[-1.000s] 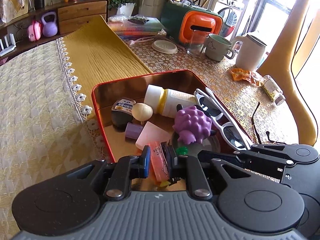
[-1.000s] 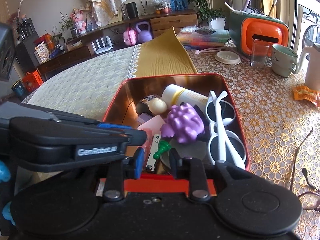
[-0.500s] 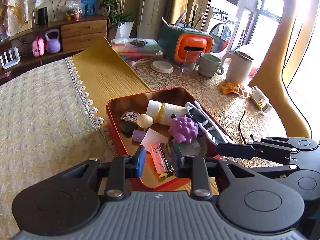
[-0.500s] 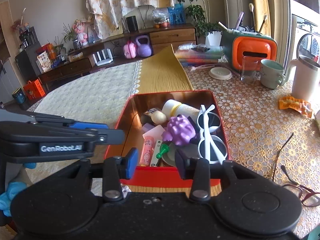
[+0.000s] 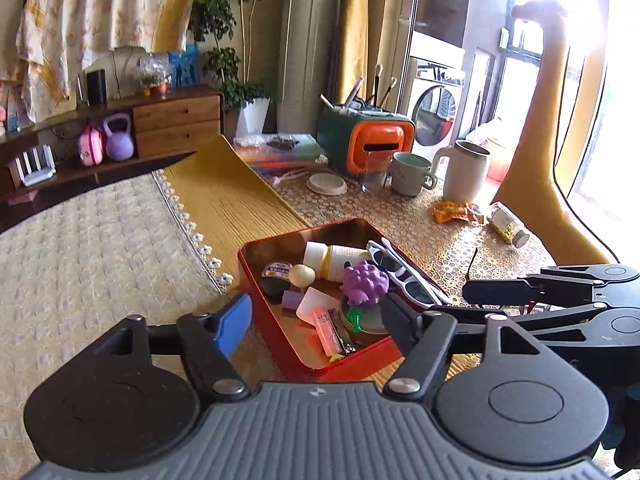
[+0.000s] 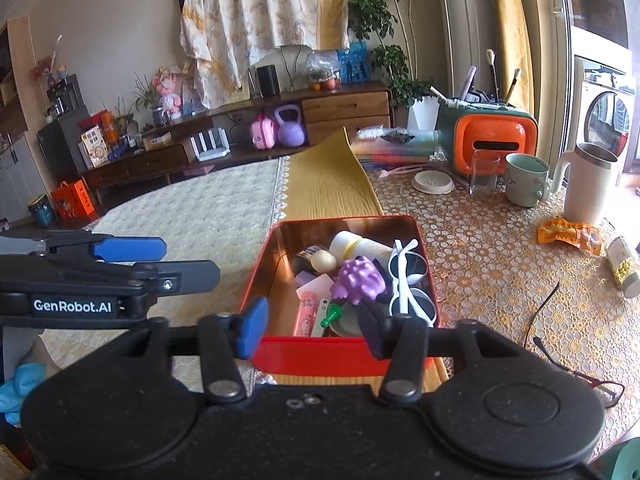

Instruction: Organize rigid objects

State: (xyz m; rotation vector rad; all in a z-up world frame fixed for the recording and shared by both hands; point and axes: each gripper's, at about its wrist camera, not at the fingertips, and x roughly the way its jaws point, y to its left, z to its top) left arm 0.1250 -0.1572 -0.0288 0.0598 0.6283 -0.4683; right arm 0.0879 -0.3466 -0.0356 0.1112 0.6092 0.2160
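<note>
A red tin (image 5: 276, 344) (image 6: 332, 354) sits on the table. It holds a purple spiky toy (image 5: 366, 282) (image 6: 358, 278), white sunglasses (image 5: 404, 280) (image 6: 408, 280), a white bottle (image 5: 332, 258), a small egg (image 5: 302, 275), a pink tube (image 5: 326, 330) (image 6: 306, 314), a green pin (image 6: 332, 315) and other small items. My left gripper (image 5: 316, 322) is open and empty, raised behind the tin's near edge. My right gripper (image 6: 312, 330) is open and empty, also raised above the tin's near edge. Each gripper shows beside the other in the other's view.
Dark-framed glasses (image 6: 568, 364) lie on the lace cloth right of the tin. A small jar (image 6: 622, 266), an orange wrapper (image 6: 568, 234), a white mug (image 6: 588, 186), a green cup (image 6: 526, 180), a glass (image 6: 484, 172) and an orange-green box (image 6: 486, 140) stand behind.
Both grippers have pulled back and up from the tin and their jaws have opened wide. The pink tube that lay between the left fingers stays in the tin.
</note>
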